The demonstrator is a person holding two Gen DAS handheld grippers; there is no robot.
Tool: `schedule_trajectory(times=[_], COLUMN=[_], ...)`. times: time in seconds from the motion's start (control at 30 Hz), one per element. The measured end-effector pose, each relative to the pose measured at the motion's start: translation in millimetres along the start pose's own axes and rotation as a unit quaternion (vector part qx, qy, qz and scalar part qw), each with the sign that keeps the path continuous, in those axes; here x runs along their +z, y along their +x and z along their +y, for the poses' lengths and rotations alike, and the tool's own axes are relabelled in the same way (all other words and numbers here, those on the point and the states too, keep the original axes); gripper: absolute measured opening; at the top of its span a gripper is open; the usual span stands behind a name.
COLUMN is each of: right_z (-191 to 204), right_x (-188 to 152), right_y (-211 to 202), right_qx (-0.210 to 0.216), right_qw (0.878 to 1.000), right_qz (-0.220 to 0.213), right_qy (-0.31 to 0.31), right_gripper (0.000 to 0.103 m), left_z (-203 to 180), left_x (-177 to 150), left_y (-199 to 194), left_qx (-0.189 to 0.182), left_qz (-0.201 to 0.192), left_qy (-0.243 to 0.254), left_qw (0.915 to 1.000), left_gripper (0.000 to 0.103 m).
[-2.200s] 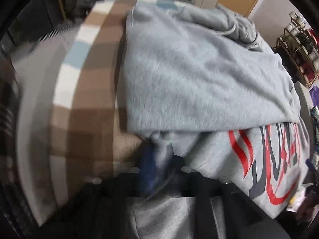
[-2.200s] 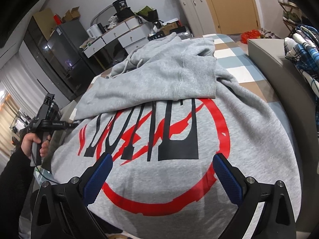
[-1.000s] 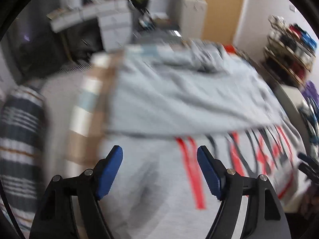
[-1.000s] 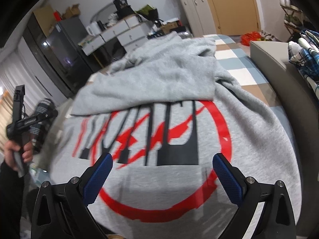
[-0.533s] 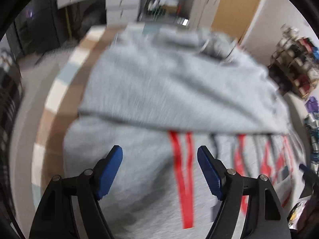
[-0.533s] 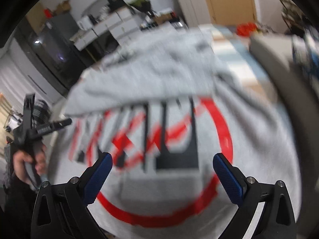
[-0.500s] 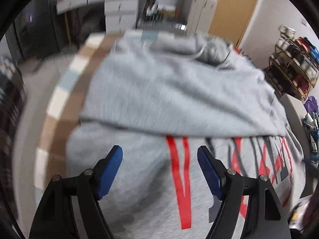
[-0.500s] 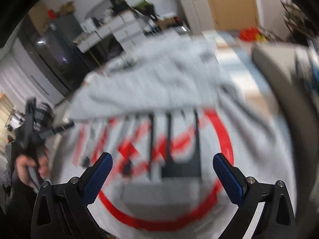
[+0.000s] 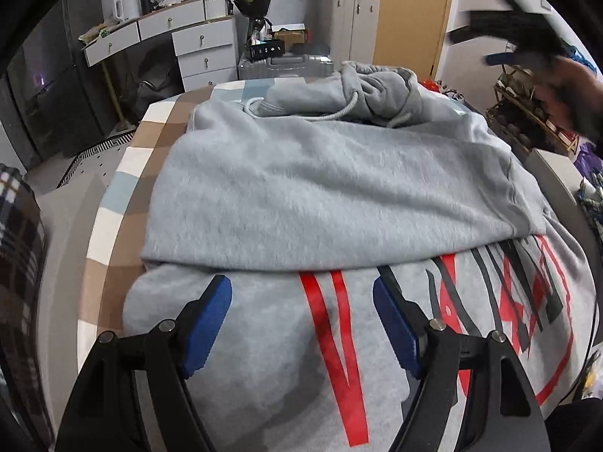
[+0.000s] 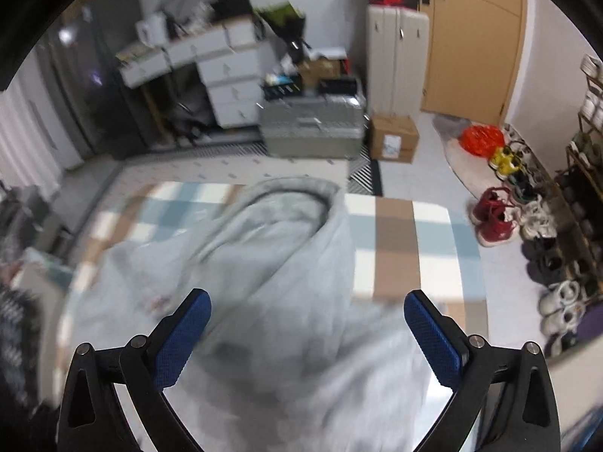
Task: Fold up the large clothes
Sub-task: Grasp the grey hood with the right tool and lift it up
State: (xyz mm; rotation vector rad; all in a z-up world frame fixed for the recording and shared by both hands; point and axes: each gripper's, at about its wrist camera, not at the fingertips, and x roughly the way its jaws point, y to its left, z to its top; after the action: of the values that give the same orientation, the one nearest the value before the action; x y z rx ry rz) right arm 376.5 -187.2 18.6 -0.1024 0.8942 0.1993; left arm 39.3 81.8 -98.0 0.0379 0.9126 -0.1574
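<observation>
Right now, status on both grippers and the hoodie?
Left gripper open over the hoodie, empty. Right gripper open, empty, above the hood. Hoodie part-folded on the checked blanket. Nothing in the way.

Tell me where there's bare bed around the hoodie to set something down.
Bare checked cover runs in a strip left of the hoodie, and a wider patch lies right of the hood at the far end. The floor beyond that patch is crowded with shoes. Both grippers are open, holding nothing.
</observation>
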Motion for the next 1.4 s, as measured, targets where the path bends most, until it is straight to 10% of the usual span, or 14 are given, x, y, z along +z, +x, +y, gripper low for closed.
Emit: schedule_trajectory(times=[0.23, 0.47, 0.7, 1.0, 1.27, 1.4], right_z=[-8, -16, 18, 110, 117, 109], right_x=[55, 60, 53, -3, -32, -44], right_y=[116, 173, 112, -34, -90, -94], right_qx=[-0.064, -0.100, -0.133, -0.207, -0.126, -0.083], right_qw=[0.997, 0.991, 0.988, 0.914, 0.925, 0.939], right_qz=[0.050, 0.085, -0.008, -0.223, -0.273, -0.270], right_qy=[-0.019, -0.011, -0.081, -0.267, -0.232, -0.199], right_gripper=[0.095, 0.011, 0.009, 0.008, 0.008, 0.008], left_z=[3, 14, 11, 1, -19, -45], left_x=[3, 9, 9, 47, 189, 219], left_y=[1, 7, 1, -22, 7, 45], left_qx=[0.005, -0.002, 0.009, 0.090, 0.026, 0.057], left_qz=[-0.020, -0.008, -0.020, -0.082, -0.097, -0.068], left_qy=[0.023, -0.001, -0.007, 0.022, -0.001, 0.025], left_qw=[0.9995, 1.0000, 0.9997, 0.9923, 0.9950, 0.9957], left_gripper=[0.074, 0.074, 0.074, 0.074, 0.074, 0.074])
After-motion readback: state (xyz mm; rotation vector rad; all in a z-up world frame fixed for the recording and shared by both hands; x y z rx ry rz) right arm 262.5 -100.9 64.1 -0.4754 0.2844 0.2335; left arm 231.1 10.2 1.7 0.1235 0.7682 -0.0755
